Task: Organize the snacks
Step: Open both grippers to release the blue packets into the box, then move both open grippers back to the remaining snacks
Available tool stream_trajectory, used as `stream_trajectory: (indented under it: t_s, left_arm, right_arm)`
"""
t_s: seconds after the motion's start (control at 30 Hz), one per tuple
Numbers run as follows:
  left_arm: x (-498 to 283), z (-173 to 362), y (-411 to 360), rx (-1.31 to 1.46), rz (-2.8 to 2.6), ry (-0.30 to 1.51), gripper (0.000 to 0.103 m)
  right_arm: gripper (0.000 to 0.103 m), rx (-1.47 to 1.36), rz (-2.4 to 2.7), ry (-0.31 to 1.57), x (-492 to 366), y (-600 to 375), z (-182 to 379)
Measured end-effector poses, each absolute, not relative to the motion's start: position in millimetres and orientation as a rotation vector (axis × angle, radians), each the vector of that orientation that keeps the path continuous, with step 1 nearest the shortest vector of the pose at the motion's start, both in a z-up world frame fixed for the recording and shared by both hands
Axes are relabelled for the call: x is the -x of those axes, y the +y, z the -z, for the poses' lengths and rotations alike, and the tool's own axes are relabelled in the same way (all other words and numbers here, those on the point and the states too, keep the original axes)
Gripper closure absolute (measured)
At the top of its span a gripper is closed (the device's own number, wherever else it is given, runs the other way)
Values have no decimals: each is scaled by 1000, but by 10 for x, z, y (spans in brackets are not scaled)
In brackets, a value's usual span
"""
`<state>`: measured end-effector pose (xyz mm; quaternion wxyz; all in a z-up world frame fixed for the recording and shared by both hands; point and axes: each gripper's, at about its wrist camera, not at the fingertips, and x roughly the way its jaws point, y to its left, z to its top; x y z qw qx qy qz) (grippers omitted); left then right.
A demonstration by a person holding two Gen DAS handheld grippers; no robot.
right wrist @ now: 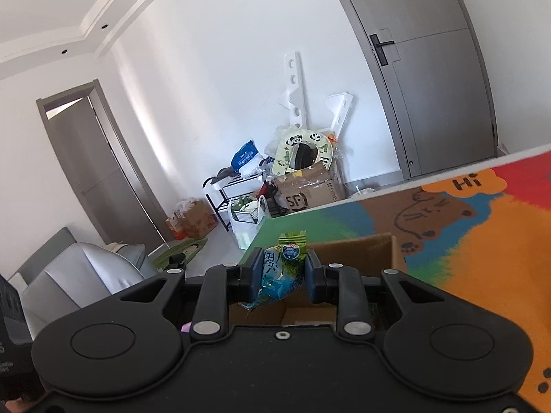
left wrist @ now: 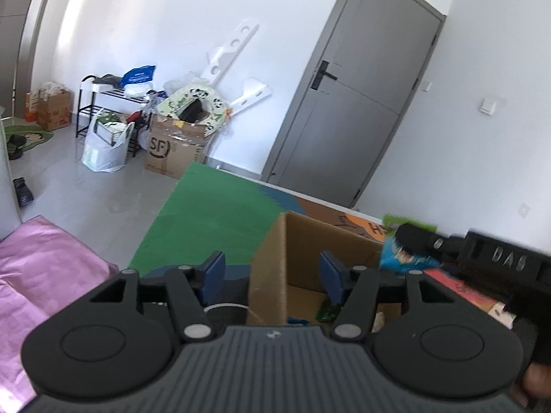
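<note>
- We work on the coloured mat (right wrist: 482, 241), filling the right half of the right wrist view; it serves as the sorting surface.
- The cardboard box (left wrist: 272, 261) stands open-topped at lower centre of the left wrist view, so that packets can drop in; some already lie inside.
- Our left gripper (left wrist: 273, 272) straddles the box's near corner, jaws apart and empty, probably after a release.
- Our right gripper (right wrist: 280, 273) is clamped on the snack packet (right wrist: 284, 268) at lower centre, holding it upright above the box, ready for placement.
</note>
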<state>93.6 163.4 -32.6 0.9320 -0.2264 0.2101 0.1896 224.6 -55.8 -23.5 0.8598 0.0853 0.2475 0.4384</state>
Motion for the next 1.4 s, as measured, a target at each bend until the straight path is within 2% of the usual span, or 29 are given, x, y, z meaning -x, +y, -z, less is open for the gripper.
stream_trajectory:
  t_s: [0.17,0.27,0.4,0.53,0.7,1.07,1.23,1.4]
  left_arm:
    - [-901,335,1740,474,-428,437,38]
    - [-899,324,1747,471,-448,439,35]
    - [-917,301,1711,462,-455,435,29]
    - [-938,270,1619,448,-440,436,27]
    - [-971,252,1452,416,-415,444,22]
    - [-1064,234,1068,376,-343,467,21]
    - [-1115,221,816,350,-294,475,21]
    - [-1157,232,586,332,-250,484,21]
  right_arm:
    - [73,-133,-922,503,-2240,-449,153]
    - [60,-161,-932,521,-2271,-527,210]
    - [59,-188,-907,554,-2306,-652,284]
    - [49,-209,-881,564,-2265,-814,322]
    - [43,-227,-840,580,-2224,-1045,385]
    - [20,-253,-738,587,-2173,-1583,465]
    - [3,-261,-689,572,-2142,-1853,476]
    - [0,-263,-658,561,-2099,-2088,484]
